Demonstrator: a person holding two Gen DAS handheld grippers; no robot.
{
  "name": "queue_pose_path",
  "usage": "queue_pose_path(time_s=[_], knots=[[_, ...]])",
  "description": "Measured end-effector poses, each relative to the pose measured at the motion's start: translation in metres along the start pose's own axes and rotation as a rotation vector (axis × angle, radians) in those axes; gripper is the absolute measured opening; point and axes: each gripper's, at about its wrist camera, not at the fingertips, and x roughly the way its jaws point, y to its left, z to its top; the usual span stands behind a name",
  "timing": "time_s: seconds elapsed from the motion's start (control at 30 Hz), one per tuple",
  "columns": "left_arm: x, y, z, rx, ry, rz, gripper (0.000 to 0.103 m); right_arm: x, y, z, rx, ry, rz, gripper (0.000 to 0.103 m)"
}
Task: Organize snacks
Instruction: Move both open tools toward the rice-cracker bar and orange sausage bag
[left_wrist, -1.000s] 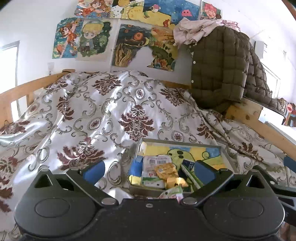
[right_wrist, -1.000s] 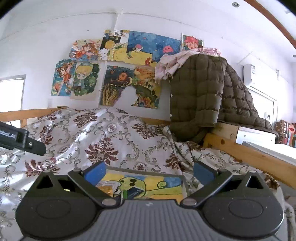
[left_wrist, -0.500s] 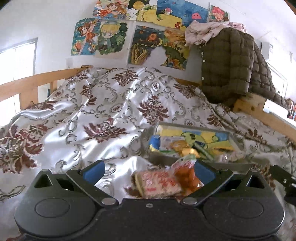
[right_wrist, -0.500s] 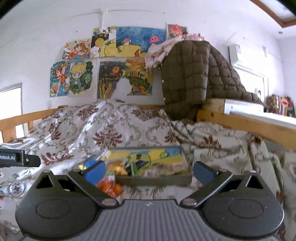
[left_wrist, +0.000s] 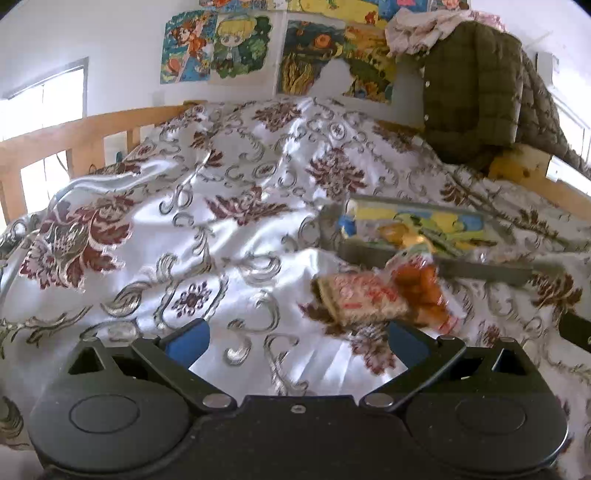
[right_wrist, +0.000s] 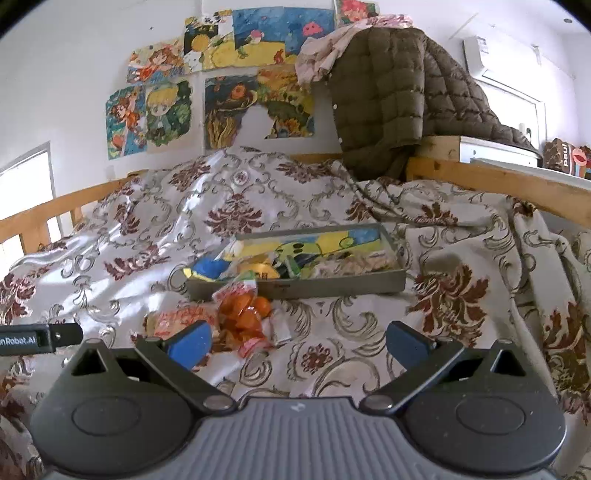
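A grey tray (right_wrist: 332, 286) with a colourful picture inside sits on the bed and holds several snack packets; it also shows in the left wrist view (left_wrist: 480, 271). In front of it on the cover lie a clear bag of orange snacks (right_wrist: 242, 312) (left_wrist: 421, 288) and a red-printed cracker packet (left_wrist: 360, 297) (right_wrist: 181, 317). My left gripper (left_wrist: 297, 339) is open and empty, just short of the cracker packet. My right gripper (right_wrist: 297, 341) is open and empty, to the right of the orange bag.
A white bed cover with a maroon pattern (left_wrist: 221, 221) is bunched up behind the tray. Wooden bed rails (right_wrist: 498, 182) run along both sides. A dark quilted jacket (right_wrist: 399, 96) hangs at the back right. The left gripper's body (right_wrist: 37, 338) shows at the right view's left edge.
Both grippers have pulled back from the tray and lowered. The tray now sits farther off, and the two loose packets in front of it have come into view.
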Motion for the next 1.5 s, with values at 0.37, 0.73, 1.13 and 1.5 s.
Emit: queue_pose_path(time_s=[0.37,0.73,1.13,1.5], knots=[[0.001,-0.002,-0.003,0.001,0.011,-0.010,0.102,0.009,0.014,-0.011,-0.030,0.050,0.041,0.103],[-0.002,-0.007,-0.005,0.057,0.014,-0.007,0.102,0.015,0.012,-0.012,-0.012,0.068,0.067,0.103],[0.000,-0.016,-0.003,0.107,0.003,-0.022,0.102,0.017,0.007,-0.011,0.017,0.075,0.076,0.103],[0.005,-0.016,0.005,0.132,0.031,-0.021,0.102,0.018,0.005,-0.011,0.026,0.082,0.074,0.103]])
